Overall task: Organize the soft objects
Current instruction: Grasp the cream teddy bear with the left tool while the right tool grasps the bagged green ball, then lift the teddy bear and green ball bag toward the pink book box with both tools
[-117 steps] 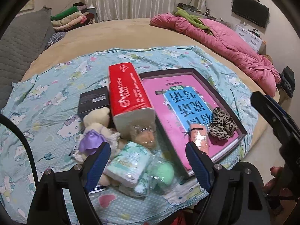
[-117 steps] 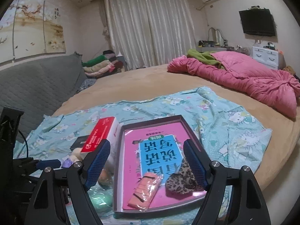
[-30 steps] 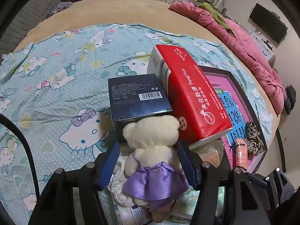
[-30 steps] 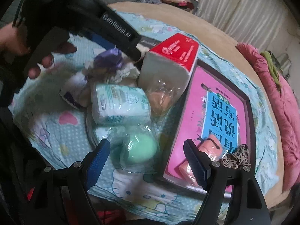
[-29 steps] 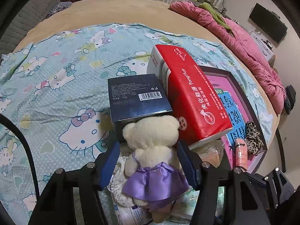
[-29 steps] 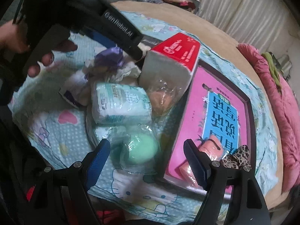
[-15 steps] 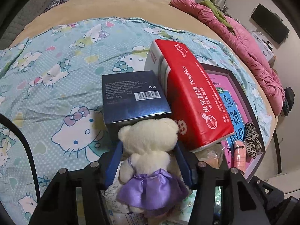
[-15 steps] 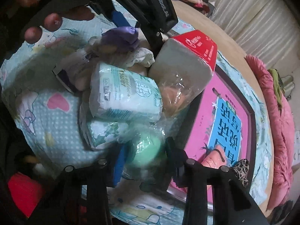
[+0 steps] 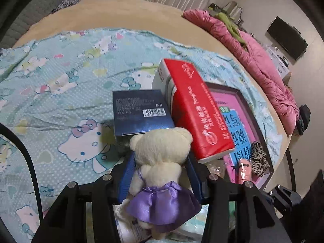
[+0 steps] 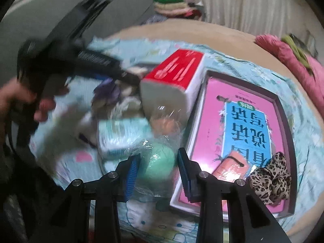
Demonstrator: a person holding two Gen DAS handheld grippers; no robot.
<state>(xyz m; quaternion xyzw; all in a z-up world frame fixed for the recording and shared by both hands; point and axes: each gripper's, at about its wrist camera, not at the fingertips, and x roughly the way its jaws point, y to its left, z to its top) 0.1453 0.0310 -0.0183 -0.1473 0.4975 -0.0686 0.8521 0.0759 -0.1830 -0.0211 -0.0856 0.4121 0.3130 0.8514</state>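
Your bed sheet (image 9: 60,93) with cartoon cats carries the whole pile. Nearest, your left gripper (image 9: 160,172) has now closed on the teddy bear (image 9: 160,158) and your right gripper (image 10: 157,167) on the bagged green ball (image 10: 160,162); both were open a second ago. Farther, the red tissue pack (image 9: 194,111) and tray (image 10: 283,109) wait, so lifting can begin.

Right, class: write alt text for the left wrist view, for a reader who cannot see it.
The left gripper has its jaws shut on a cream teddy bear in a purple skirt. Ahead on a cartoon-cat sheet lie a dark blue box and a red tissue pack.
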